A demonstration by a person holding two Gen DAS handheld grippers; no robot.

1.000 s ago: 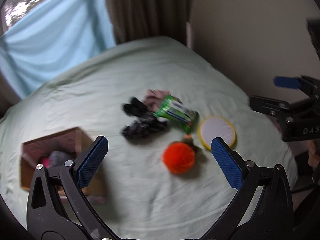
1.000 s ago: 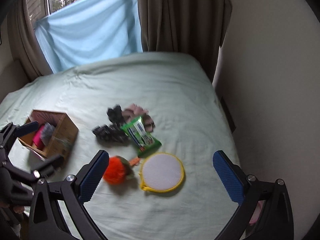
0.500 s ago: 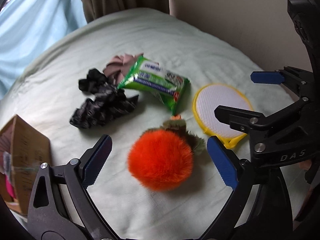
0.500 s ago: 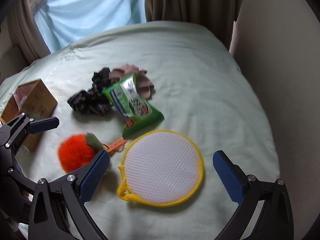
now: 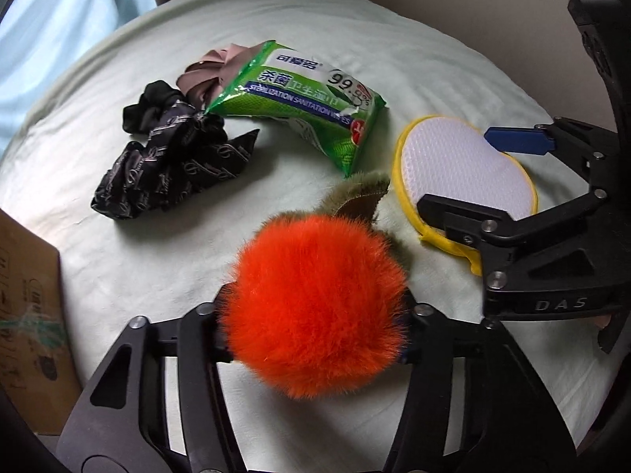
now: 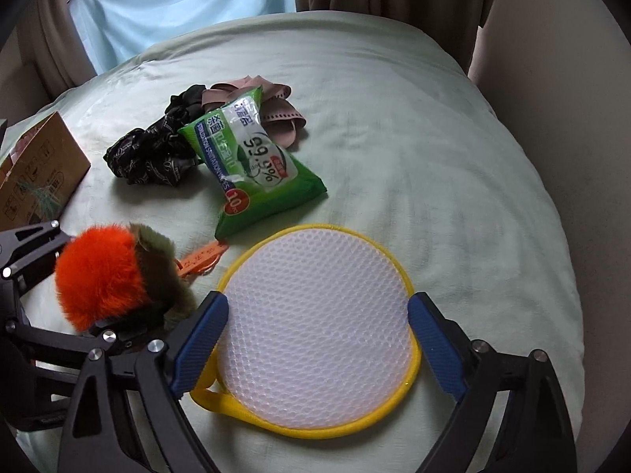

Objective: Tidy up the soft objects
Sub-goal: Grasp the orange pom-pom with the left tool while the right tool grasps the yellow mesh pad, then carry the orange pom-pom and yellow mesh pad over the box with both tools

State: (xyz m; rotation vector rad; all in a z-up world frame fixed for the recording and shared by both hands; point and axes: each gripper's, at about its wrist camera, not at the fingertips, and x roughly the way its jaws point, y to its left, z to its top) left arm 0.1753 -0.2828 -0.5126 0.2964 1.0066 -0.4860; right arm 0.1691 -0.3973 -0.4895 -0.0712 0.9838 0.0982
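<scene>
the left gripper is closing on the pompom, its fur hiding the pads. the right gripper (closing) is straddling the pouch beside it on the bed.

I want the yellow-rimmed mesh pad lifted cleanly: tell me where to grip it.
Grip the mesh pad across its yellow rim, coming down from the near side. It lies flat, so opposite edges are the only hold. The right tongs already straddle it and are closing.
</scene>
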